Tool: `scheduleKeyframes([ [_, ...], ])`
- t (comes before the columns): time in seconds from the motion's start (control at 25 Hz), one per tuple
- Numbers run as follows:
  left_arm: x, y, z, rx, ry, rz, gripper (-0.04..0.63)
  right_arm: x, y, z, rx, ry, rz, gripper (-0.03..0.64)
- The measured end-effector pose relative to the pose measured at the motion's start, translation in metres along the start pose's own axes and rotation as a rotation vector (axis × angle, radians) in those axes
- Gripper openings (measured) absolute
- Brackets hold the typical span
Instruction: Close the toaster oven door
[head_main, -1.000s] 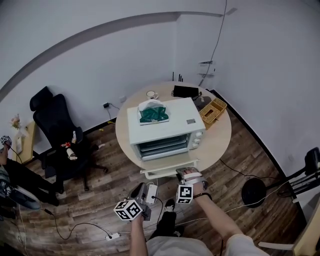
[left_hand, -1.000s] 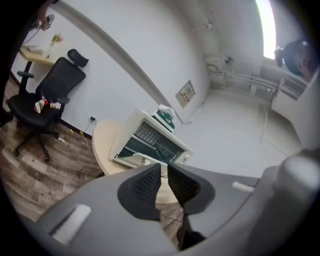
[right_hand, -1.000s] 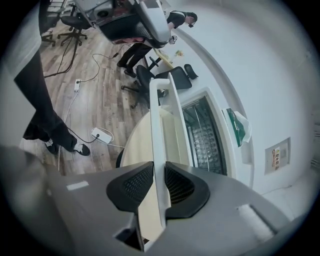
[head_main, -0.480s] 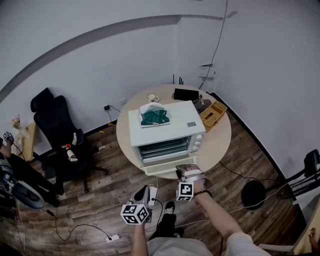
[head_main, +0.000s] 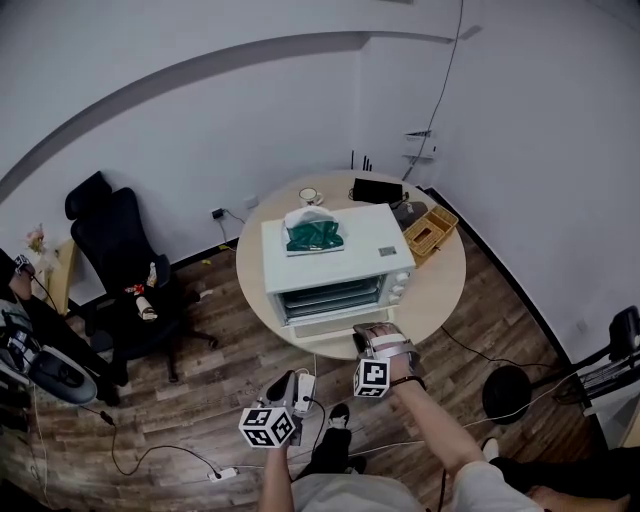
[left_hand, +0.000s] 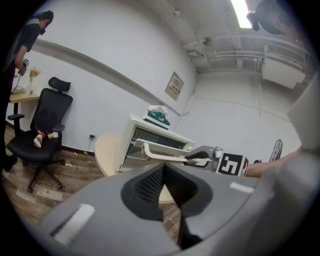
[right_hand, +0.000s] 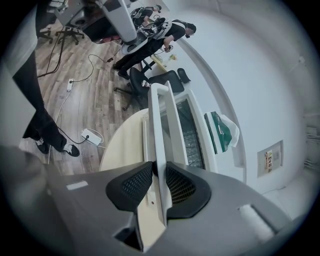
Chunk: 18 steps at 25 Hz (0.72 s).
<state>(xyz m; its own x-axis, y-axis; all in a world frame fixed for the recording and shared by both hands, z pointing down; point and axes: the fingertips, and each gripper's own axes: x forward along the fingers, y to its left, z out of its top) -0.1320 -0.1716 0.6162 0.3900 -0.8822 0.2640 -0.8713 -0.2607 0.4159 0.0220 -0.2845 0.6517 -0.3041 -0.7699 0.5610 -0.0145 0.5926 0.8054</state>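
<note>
**Right gripper on the handle, oven door not yet shut**

The oven (head_main: 335, 255) stood on a round table (head_main: 445, 290), a green bag (head_main: 313, 233) on its top. Its door (head_main: 325, 326) hung open at the front, tilted out from the oven with the rack inside showing. The right gripper (head_main: 377, 338) was at the door's front edge. In the right gripper view, the white handle (right_hand: 158, 125) ran straight between the two pads, and the jaws were opening around it, the pads close against its sides. The left gripper (head_main: 281, 384) hung low over the wood floor (head_main: 200, 400), near the table's edge and apart from the oven. Its jaws were closed together with nothing between them. A basket (head_main: 430, 228) sat just beside the oven.
</note>
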Motion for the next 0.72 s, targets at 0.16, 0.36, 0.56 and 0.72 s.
scheduleKeyframes([
  [0.16, 0.002, 0.002, -0.009, -0.046, 0.006, 0.003, 0.057, 0.002, -0.007, 0.002, -0.002, -0.011, -0.007, 0.081],
  [0.36, 0.007, -0.002, -0.008, -0.050, 0.013, -0.004, 0.057, 0.004, -0.019, 0.002, -0.009, -0.015, -0.011, 0.081],
  [0.56, 0.010, 0.002, -0.005, -0.055, 0.005, 0.002, 0.057, 0.010, -0.031, 0.004, -0.011, -0.016, -0.025, 0.081],
  [0.72, 0.012, 0.007, -0.006, -0.063, 0.008, 0.008, 0.057, 0.016, -0.041, 0.002, -0.018, -0.010, -0.040, 0.081],
])
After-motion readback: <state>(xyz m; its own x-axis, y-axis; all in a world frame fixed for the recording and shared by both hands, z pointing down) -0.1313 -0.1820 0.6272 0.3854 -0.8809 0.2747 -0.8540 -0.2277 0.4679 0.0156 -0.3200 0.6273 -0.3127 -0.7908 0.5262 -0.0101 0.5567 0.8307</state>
